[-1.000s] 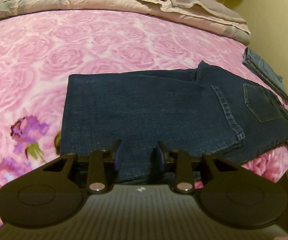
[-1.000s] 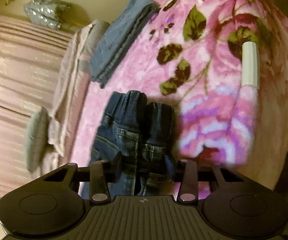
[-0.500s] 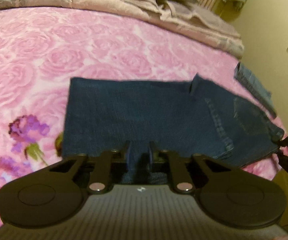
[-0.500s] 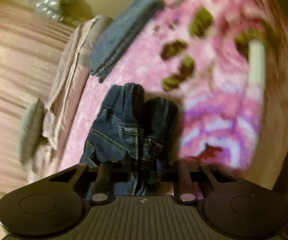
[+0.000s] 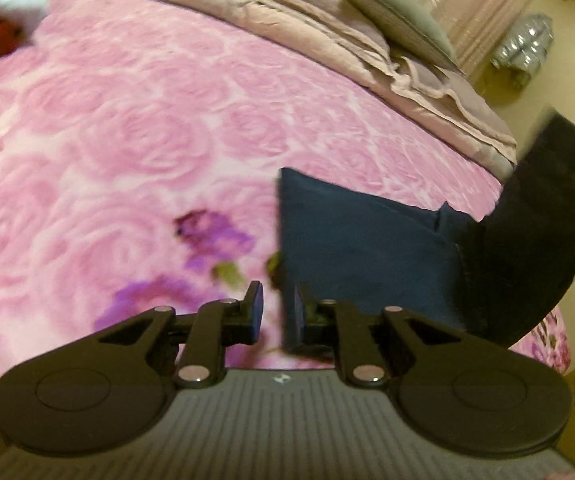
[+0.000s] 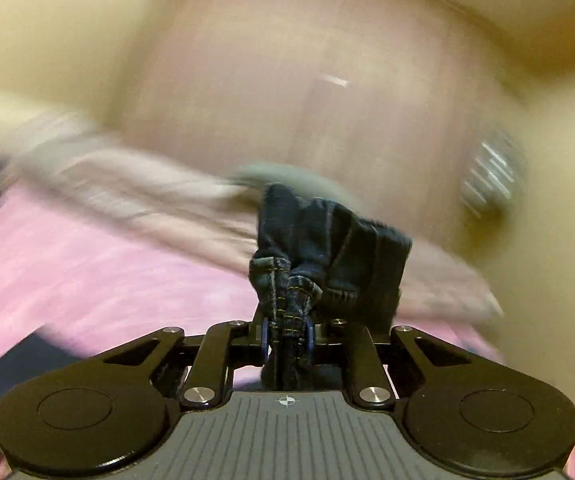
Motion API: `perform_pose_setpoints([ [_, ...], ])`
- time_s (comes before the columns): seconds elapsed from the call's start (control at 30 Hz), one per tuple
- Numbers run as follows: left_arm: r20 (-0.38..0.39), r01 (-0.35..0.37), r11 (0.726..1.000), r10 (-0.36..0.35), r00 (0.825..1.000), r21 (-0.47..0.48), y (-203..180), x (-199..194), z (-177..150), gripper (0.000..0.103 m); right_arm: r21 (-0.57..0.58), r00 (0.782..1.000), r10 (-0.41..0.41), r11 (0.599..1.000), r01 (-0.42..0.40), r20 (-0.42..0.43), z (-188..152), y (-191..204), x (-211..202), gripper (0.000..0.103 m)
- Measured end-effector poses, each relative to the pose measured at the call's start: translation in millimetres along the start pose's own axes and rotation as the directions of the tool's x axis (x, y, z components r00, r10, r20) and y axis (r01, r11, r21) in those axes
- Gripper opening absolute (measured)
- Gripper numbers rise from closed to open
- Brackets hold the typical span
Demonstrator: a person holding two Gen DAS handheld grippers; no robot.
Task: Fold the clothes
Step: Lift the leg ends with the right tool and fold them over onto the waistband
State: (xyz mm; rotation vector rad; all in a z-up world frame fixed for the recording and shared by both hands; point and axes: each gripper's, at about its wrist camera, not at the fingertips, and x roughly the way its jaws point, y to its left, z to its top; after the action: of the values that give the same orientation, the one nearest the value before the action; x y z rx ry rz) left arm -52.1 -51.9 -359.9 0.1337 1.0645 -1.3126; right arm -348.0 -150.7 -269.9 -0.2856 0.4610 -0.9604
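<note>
Two grippers have just been closing, and the right gripper point(image 6: 286, 332) is now shut tight on the bunched top end of the jeans point(image 5: 367, 248), with the stitched cloth squeezed between its pads. That end is lifted off the pink blanket point(image 5: 127, 140) and is seen in the left view as a dark flap held up at the right side, while the leg part is left lying flat on the bed. The left gripper point(image 5: 276, 310) is set at the near left corner of the legs, with its jaws close together. The cloth edge is seen against one finger and a bit of pink shows in the gap, so it cannot be told if the corner is really pinched. It looks as if the top end is being carried over the legs to make a fold, but that fold is not laid down yet. A second ago the jeans were flat all over, the right view was turned on its side and looked at the bed, and the left gripper was placed at the middle of the near edge, not the corner.
</note>
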Motion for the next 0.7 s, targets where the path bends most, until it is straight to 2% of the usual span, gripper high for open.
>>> perform_pose_setpoints([
  [0.07, -0.016, 0.0, 1.0, 0.0, 1.0, -0.031, 12, -3, -4, 0.012, -0.151, 0.991, 0.125, 0.98, -0.13, -0.04, -17, 52, 4, 0.016],
  [0.13, -0.031, -0.001, 0.998, 0.0, 1.0, -0.062, 23, -6, -7, 0.012, -0.287, 0.964, 0.243, 0.921, -0.264, -0.107, -36, 104, 9, 0.016],
  [0.2, -0.043, 0.0, 0.996, -0.004, 0.999, -0.091, 33, -8, -10, 0.012, -0.414, 0.961, 0.227, 0.868, -0.273, -0.157, -61, 142, 12, 0.016],
  [0.23, -0.042, 0.002, 0.995, -0.006, 0.999, -0.095, 36, -10, -11, 0.012, -0.476, 0.962, 0.208, 0.838, -0.269, -0.178, -74, 160, 13, 0.022],
  [0.3, -0.041, 0.006, 0.995, -0.011, 0.999, -0.102, 43, -14, -13, 0.012, -0.572, 0.978, 0.143, 0.794, -0.207, -0.154, -83, 177, 11, 0.04],
  [0.33, -0.045, 0.007, 0.995, -0.012, 0.999, -0.102, 44, -13, -13, 0.012, -0.573, 0.981, 0.125, 0.797, -0.19, -0.151, -81, 177, 11, 0.045],
  [0.4, -0.053, 0.009, 0.995, -0.015, 0.998, -0.101, 46, -11, -14, 0.012, -0.544, 0.979, 0.124, 0.816, -0.193, -0.161, -77, 170, 16, 0.046],
  [0.5, -0.056, 0.031, 0.995, -0.037, 0.998, -0.098, 45, -7, -14, 0.012, -0.557, 0.979, 0.129, 0.807, -0.197, -0.158, -80, 169, 18, 0.046],
  [0.57, -0.053, 0.048, 0.995, -0.053, 0.997, -0.09, 42, -7, -14, 0.012, -0.533, 0.971, 0.157, 0.815, -0.229, -0.177, -81, 169, 14, 0.019],
  [0.63, -0.046, 0.053, 0.995, -0.057, 0.997, -0.088, 42, -9, -14, 0.012, -0.493, 0.966, 0.183, 0.833, -0.252, -0.184, -80, 165, 10, 0.015],
  [0.7, -0.04, 0.052, 0.994, -0.056, 0.998, -0.092, 45, -12, -14, 0.012, -0.455, 0.975, 0.18, 0.863, -0.219, -0.128, -68, 159, 8, 0.014],
])
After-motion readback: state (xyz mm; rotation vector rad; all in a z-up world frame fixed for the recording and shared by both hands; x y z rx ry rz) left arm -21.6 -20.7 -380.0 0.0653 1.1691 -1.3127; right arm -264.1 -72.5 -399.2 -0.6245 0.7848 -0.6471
